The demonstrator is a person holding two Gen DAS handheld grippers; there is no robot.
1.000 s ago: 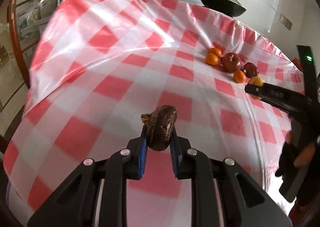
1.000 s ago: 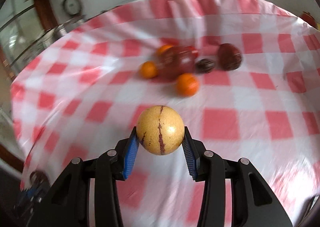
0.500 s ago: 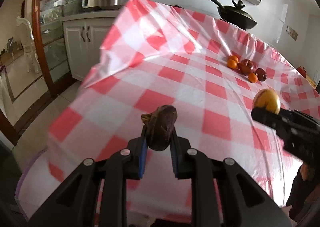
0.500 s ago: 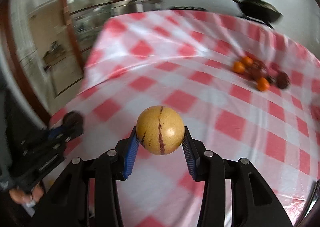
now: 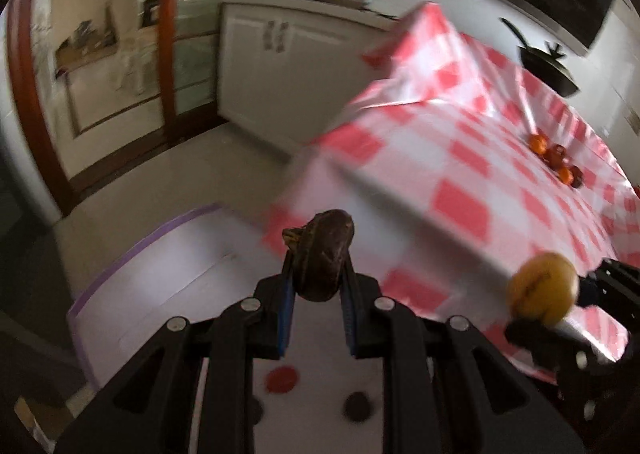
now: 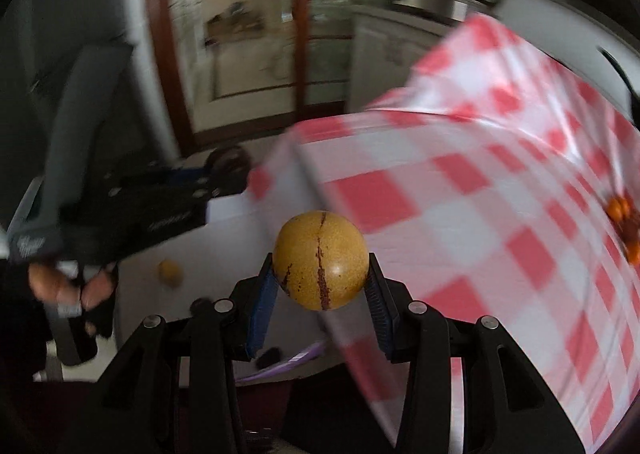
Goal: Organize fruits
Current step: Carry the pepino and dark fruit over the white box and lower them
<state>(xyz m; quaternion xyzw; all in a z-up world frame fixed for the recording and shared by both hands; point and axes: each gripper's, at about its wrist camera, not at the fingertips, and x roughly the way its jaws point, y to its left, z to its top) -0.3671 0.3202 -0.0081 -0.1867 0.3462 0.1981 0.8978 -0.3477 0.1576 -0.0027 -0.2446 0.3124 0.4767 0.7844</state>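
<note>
- Fruit in both grippers: left gripper (image 5: 316,294) clamps a dark fruit (image 5: 323,254), right gripper (image 6: 320,290) a yellow fruit (image 6: 320,260).
- White bin (image 5: 168,274) lies directly below the left gripper, the nearer one.

Open room above white tray (image 5: 168,294) beside table edge. Small fruits on tray floor: red one (image 5: 282,380), dark one (image 5: 357,407), yellow one (image 6: 171,273). Hanging checked cloth (image 5: 440,190) blocks right side. Fruit pile (image 5: 556,160) far off on table.
</note>
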